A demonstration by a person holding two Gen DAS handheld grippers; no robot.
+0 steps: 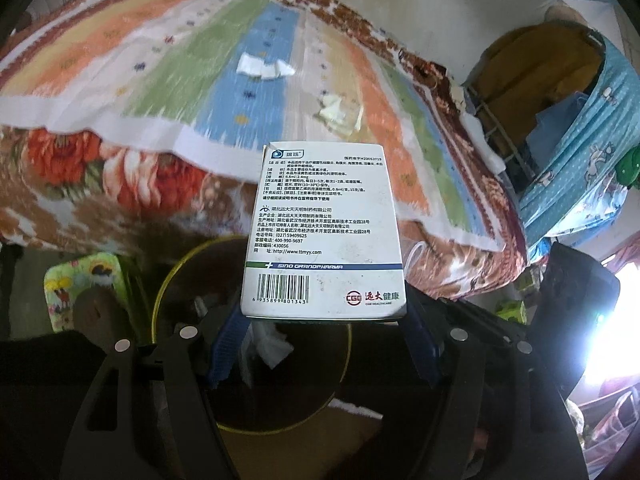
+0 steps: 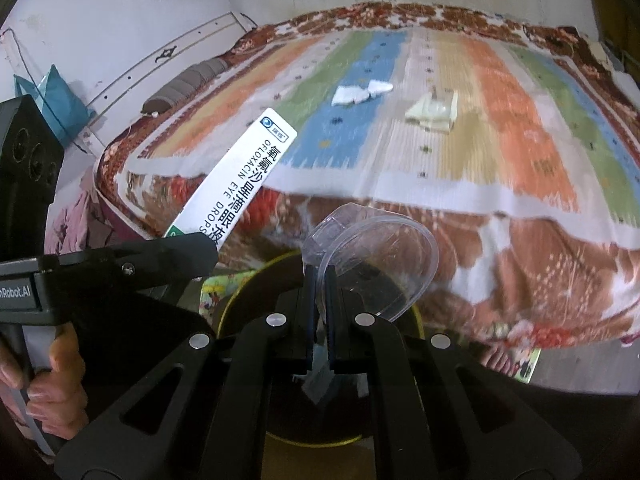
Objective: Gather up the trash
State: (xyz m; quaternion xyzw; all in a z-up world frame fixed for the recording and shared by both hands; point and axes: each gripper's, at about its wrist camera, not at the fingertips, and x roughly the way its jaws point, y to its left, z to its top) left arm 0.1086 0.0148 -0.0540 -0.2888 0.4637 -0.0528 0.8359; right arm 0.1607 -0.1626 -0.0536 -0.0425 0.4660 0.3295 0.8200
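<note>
My left gripper [image 1: 324, 320] is shut on a white eye-drops box [image 1: 324, 232] and holds it above a dark round bin with a yellow rim [image 1: 160, 292]. White crumpled paper [image 1: 274, 344] lies in the bin under the box. The box also shows in the right wrist view [image 2: 236, 176]. My right gripper [image 2: 320, 276] is shut on a clear plastic lid [image 2: 376, 260], above the same bin [image 2: 248, 292]. On the striped bedcover lie torn white paper pieces [image 1: 264, 66] [image 2: 360, 94] and a pale yellowish wrapper [image 1: 340, 114] [image 2: 434, 114].
The bed [image 2: 520, 240] with a floral blanket fills the area ahead. A small colourful stool [image 1: 80, 284] stands left of the bin. A blue patterned cloth [image 1: 584, 168] hangs at the right. A grey pillow [image 2: 188, 80] lies at the bed's far left.
</note>
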